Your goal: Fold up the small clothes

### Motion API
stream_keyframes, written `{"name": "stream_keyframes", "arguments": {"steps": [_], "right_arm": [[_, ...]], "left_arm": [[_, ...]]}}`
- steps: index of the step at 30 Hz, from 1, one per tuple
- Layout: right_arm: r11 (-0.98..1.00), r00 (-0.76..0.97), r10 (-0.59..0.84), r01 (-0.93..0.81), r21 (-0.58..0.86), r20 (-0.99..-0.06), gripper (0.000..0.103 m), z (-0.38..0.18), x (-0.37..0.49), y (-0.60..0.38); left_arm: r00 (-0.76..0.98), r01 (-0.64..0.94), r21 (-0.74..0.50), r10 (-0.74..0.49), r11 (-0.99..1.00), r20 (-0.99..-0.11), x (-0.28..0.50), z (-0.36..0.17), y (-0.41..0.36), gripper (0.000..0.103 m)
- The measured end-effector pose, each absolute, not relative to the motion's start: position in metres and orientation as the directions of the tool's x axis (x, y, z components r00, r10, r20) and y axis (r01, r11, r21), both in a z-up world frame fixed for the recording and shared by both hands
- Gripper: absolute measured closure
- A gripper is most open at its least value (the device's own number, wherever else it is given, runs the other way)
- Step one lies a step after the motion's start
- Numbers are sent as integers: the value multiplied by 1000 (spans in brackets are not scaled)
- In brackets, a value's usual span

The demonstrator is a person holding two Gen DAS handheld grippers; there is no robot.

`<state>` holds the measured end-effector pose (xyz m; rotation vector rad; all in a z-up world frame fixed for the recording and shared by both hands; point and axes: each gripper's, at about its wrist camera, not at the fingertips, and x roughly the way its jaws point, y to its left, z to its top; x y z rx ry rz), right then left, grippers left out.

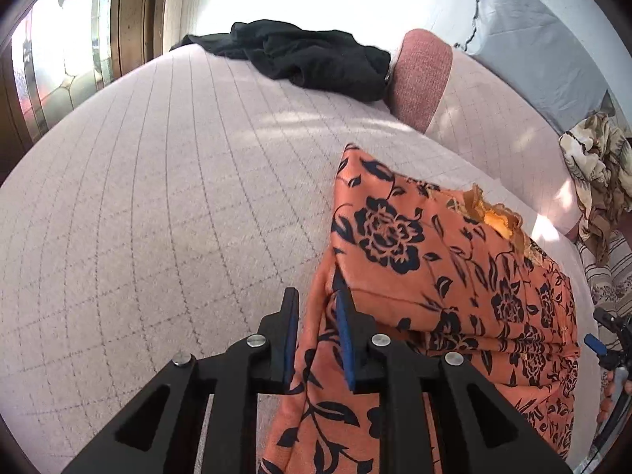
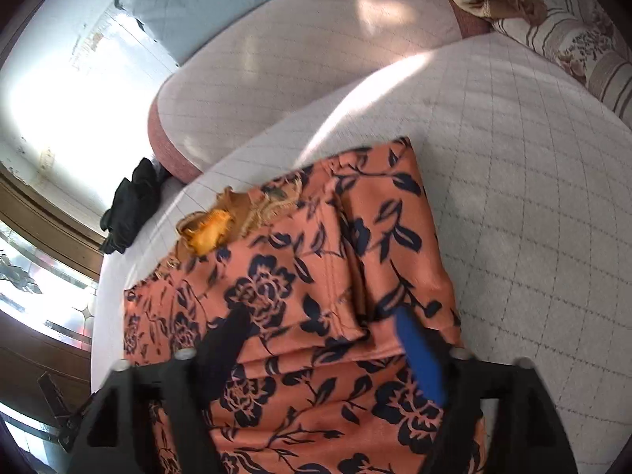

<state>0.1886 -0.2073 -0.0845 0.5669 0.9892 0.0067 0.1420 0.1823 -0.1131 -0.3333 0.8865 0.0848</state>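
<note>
An orange garment with dark blue flowers (image 1: 434, 260) lies partly folded on the pale quilted bed (image 1: 158, 197). Its lace neckline (image 1: 493, 217) shows at the far edge. My left gripper (image 1: 316, 304) is at the garment's left edge, with a fold of the fabric hanging between its narrowly parted blue pads (image 1: 343, 339). In the right wrist view the same garment (image 2: 308, 276) fills the middle. My right gripper (image 2: 324, 324) is wide open just above it, fingers apart over a raised fold, holding nothing.
A black garment (image 1: 308, 59) lies at the bed's far edge beside a pink cushion (image 1: 418, 79). A grey pillow (image 1: 533, 47) and a crumpled beige floral cloth (image 1: 596, 173) lie to the right. A striped floral pillow (image 2: 584, 55) lies near the right side.
</note>
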Motion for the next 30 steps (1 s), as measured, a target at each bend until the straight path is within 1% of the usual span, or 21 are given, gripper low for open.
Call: {"name": "stream_keyframes", "arguments": {"steps": [1,2,3,4,5,6,7,8,10,13,15,16,17,20,22,23,24,26,28,29,30], "right_arm": [[865,564,247,238,442,-788,15,-83,194,-206],[872,557,239,238,428,-796,15,-86,200,-205],[872,541,243,241,425,-805,15,-92,206,-204],[873,510,254,245,422,-822,17,-102,210,-203],[876,465,266,248,413,-844,28,-116,215,-199],[890,427,261,240,387,-866,44,-126,217,-194],[913,403,224,232,336,-887,68,-131,215,-189],[928,413,190,221,301,-891,70,-129,211,-186],[932,404,176,225,284,-898,69,-125,206,-186],[949,444,79,241,204,-893,65,-103,199,-193],[939,518,58,262,224,-853,43,-83,198,-202],[924,568,97,253,286,-817,29,-73,199,-205],[909,606,155,221,352,-780,24,-66,203,-206],[842,598,358,125,525,-717,24,-73,233,-199],[772,546,481,107,626,-686,24,-100,258,-200],[768,516,482,140,625,-708,24,-120,268,-203],[757,477,479,201,622,-737,25,-141,275,-212],[625,536,555,235,744,-636,24,-146,271,-233],[566,586,616,135,813,-526,25,-127,272,-242],[571,614,608,102,815,-503,24,-118,272,-247],[589,637,579,107,801,-510,23,-117,275,-254]], "left_arm": [[641,-200,-253,-69,947,-764,142,-108,180,80],[648,-181,-255,-80,950,-758,145,-105,175,73],[651,-159,-249,-88,955,-754,149,-104,170,70],[650,-142,-232,-87,962,-755,154,-105,164,63],[642,-130,-213,-81,968,-762,160,-109,159,61],[618,-124,-189,-73,974,-783,167,-117,154,61],[567,-133,-152,-51,979,-822,175,-129,153,61],[514,-165,-114,-13,980,-858,182,-143,156,61],[524,-194,-143,-21,970,-851,180,-148,167,59],[564,-214,-136,9,967,-825,173,-129,169,59],[600,-181,-133,3,974,-800,173,-116,163,59],[617,-162,-140,-10,977,-787,176,-110,159,59],[631,-137,-158,-37,978,-775,180,-107,155,58],[621,-81,-166,-81,983,-780,199,-111,141,53],[561,-92,-136,-62,986,-826,212,-133,135,53],[534,-95,-119,-50,988,-844,216,-144,134,54],[561,-81,-94,-32,992,-827,211,-144,130,53],[572,-47,-51,-15,998,-820,208,-140,123,53],[576,-30,-43,-18,999,-817,209,-143,123,51],[583,-30,-51,-24,998,-812,209,-144,125,51],[589,-35,-61,-29,998,-807,207,-144,127,51]]}}
